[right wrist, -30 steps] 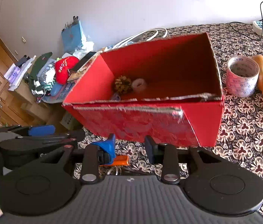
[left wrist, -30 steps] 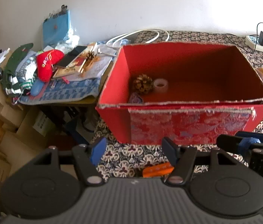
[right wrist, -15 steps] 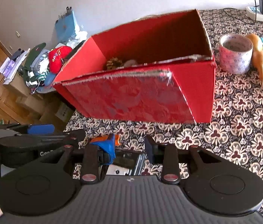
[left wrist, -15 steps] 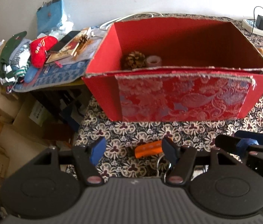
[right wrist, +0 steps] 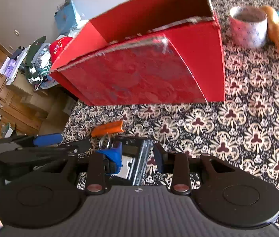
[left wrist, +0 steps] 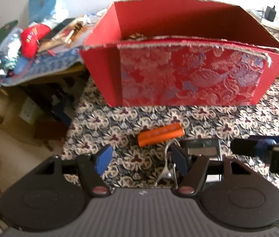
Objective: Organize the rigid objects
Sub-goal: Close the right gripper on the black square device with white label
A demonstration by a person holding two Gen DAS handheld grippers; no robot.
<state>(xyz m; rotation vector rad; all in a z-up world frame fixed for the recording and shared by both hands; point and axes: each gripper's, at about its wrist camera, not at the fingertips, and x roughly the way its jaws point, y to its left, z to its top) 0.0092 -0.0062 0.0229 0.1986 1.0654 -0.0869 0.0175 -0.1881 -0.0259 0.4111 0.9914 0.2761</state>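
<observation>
A: Starting at the far left of the left wrist view, what is showing?

B: A cluttered side table is sitting at the upper left, with a red plush cushion lying on it. Right of that, a red cardboard box is filling the upper middle, standing on the floral patterned cloth.

A: And lower down?

B: The left gripper is hanging with its blue pads spread wide, nothing between them. Just beyond it, an orange clip-like piece is lying on the cloth, near the box's front wall. A metal key ring and a shiny metal block are lying beside the right-hand pad; whether they are touching it, I cannot tell.

A: Now the right wrist view, same order.

B: The left gripper's arm is reaching in at the lower left. The orange piece is lying left of centre. The right gripper is standing with a narrow gap between its pads, over the metal block, not pinching it. At the upper right, a roll of tape is standing just beside the box, with an orange toy against it.
</observation>
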